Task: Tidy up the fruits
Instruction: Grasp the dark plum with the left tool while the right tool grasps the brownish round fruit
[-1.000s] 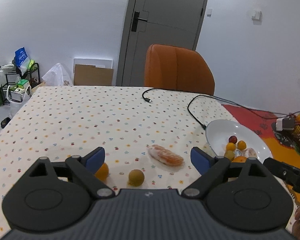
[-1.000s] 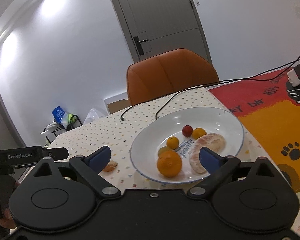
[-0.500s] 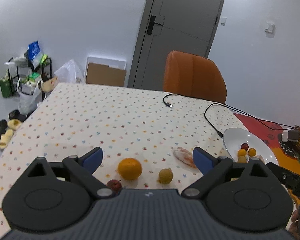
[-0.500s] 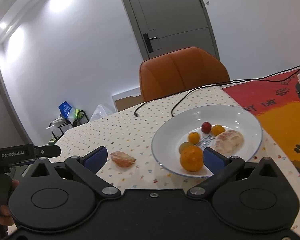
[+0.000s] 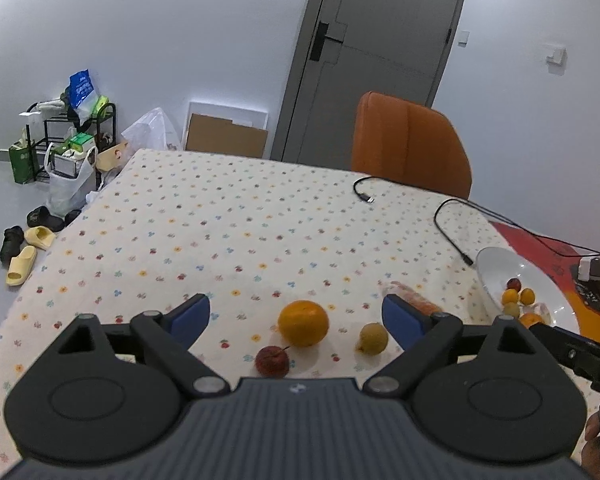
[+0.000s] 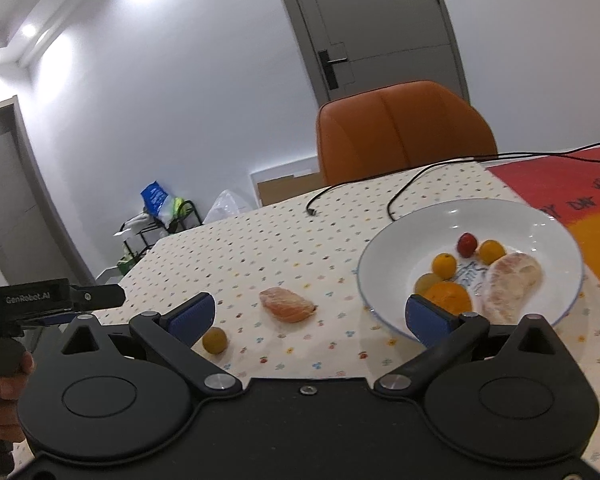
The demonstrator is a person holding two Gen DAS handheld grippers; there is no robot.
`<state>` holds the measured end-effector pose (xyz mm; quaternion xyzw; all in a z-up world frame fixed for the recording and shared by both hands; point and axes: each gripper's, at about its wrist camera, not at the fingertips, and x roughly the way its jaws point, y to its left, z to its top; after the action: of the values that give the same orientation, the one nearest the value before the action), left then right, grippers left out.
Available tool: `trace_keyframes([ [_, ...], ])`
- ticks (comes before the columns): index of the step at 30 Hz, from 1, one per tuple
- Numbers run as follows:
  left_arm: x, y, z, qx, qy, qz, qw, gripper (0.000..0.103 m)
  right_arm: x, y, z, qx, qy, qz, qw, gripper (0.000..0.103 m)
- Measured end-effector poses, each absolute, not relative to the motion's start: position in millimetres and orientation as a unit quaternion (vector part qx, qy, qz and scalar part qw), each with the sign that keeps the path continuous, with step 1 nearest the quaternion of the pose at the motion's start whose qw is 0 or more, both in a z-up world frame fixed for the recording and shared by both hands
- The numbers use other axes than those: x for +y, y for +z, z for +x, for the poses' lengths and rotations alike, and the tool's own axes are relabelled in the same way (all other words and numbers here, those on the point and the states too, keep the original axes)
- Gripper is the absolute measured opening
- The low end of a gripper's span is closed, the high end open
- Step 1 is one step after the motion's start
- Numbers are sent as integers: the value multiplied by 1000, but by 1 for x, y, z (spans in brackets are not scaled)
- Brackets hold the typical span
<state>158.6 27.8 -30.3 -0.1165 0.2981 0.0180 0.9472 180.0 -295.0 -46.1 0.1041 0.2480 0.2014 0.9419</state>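
Left tongs [image 5: 296, 320] are being held wide with nothing gripped, and the jaws are closing slightly; no pad is pressing on fruit. Three loose fruits are lying on the tabletop [image 5: 220, 232] in the gap ahead of these tongs: an orange [image 5: 303, 323] nearly centred between the pads, a small red fruit [image 5: 272, 361] just below it and closest to the tongs' body, and a small yellow-green fruit [image 5: 373, 338] just inside the right-hand pad. A peeled citrus segment [image 5: 410, 300] is being partly hidden behind that right-hand pad.

Right tongs [image 6: 310, 314] are being held fully apart and empty. In the right wrist view the peeled segment [image 6: 287, 304] is lying between the pads, a little ahead, with its long axis running roughly crosswise to the tongs. The yellow-green fruit [image 6: 214, 340] is sitting just beside the left-hand pad. The white plate [image 6: 540, 220] is lying ahead and to the right, already holding several small fruits, an orange and a large peeled piece.

Judged from this layout, the orange is being lined up best by the left tongs, while the segment and plate are nearer the right tongs. A crosswise segment would likely need a turned wrist.
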Motion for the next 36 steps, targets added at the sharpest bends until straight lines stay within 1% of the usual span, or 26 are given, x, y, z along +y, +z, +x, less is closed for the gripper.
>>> trace_keyframes([
  [1,29,-33,160,303,20,-116,946,88,-293,-47,180,252,207,104,940,103],
  [3,33,-39,162,311,21,-123,942,80,-289,-48,181,255,220,107,935,103],
  [7,39,-51,166,325,26,-131,936,72,-278,-52,185,265,230,99,931,103],
  [9,40,-58,168,335,26,-131,933,65,-273,-54,187,269,234,96,929,103],
  [13,40,-72,173,350,26,-126,928,58,-266,-57,190,276,239,89,927,103],
  [14,40,-75,174,355,27,-126,926,51,-265,-58,191,277,240,89,926,103],
  [16,37,-78,174,350,33,-118,929,41,-263,-60,193,279,242,90,925,103],
  [17,36,-78,175,353,33,-115,928,30,-262,-61,194,280,244,90,924,103],
  [18,36,-78,176,353,32,-115,928,23,-260,-63,195,281,245,90,923,103],
  [31,49,-69,169,333,30,-130,933,23,-233,-70,201,290,276,65,914,102],
  [35,58,-69,168,330,34,-139,933,23,-225,-70,204,293,276,61,913,96],
  [36,60,-68,168,330,35,-140,933,23,-224,-70,205,294,276,61,913,96],
])
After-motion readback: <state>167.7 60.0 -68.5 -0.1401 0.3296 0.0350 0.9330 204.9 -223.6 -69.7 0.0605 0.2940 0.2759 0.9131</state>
